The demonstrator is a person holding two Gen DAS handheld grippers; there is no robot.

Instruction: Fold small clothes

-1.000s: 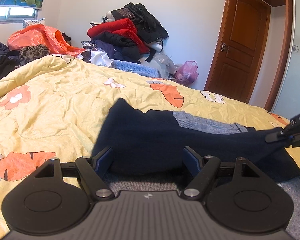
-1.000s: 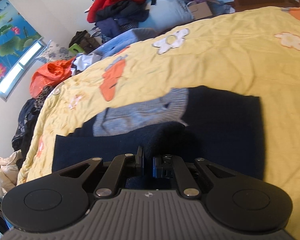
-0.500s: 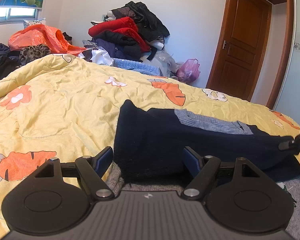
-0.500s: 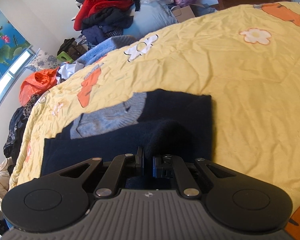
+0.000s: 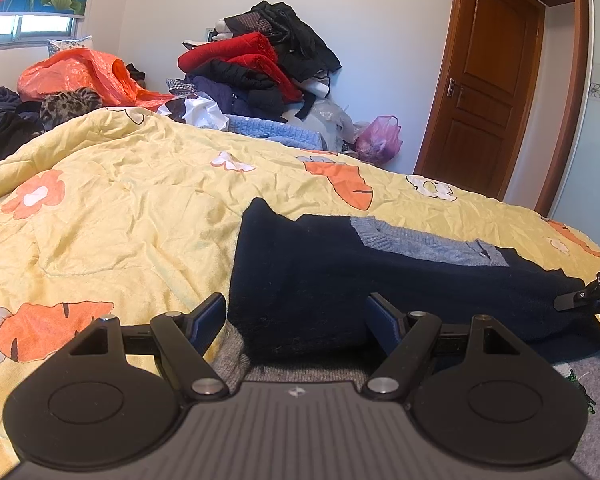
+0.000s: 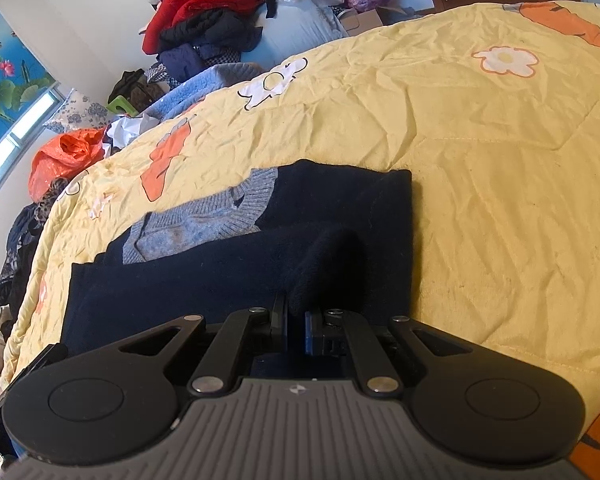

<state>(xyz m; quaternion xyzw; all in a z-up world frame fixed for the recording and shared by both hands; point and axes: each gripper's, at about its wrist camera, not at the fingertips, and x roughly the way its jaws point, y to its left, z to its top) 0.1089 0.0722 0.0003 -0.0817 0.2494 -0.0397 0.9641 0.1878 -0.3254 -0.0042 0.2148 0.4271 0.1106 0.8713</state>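
A dark navy sweater with a grey-blue knit collar lies partly folded on the yellow quilt. My left gripper is open, its fingers spread either side of the sweater's near fold. My right gripper is shut on a pinched ridge of the navy sweater near its right edge. The grey-blue collar shows beyond it. The right gripper's tip also shows at the right edge of the left wrist view.
A pile of red and black clothes stands against the far wall. An orange plastic bag and dark clothes lie at the left. A pink bag sits by the wooden door. A grey knit garment lies under the sweater's near side.
The sweater's folded edge has been drawn to the right and lowered toward the quilt by the right gripper. The left gripper stays open in place.
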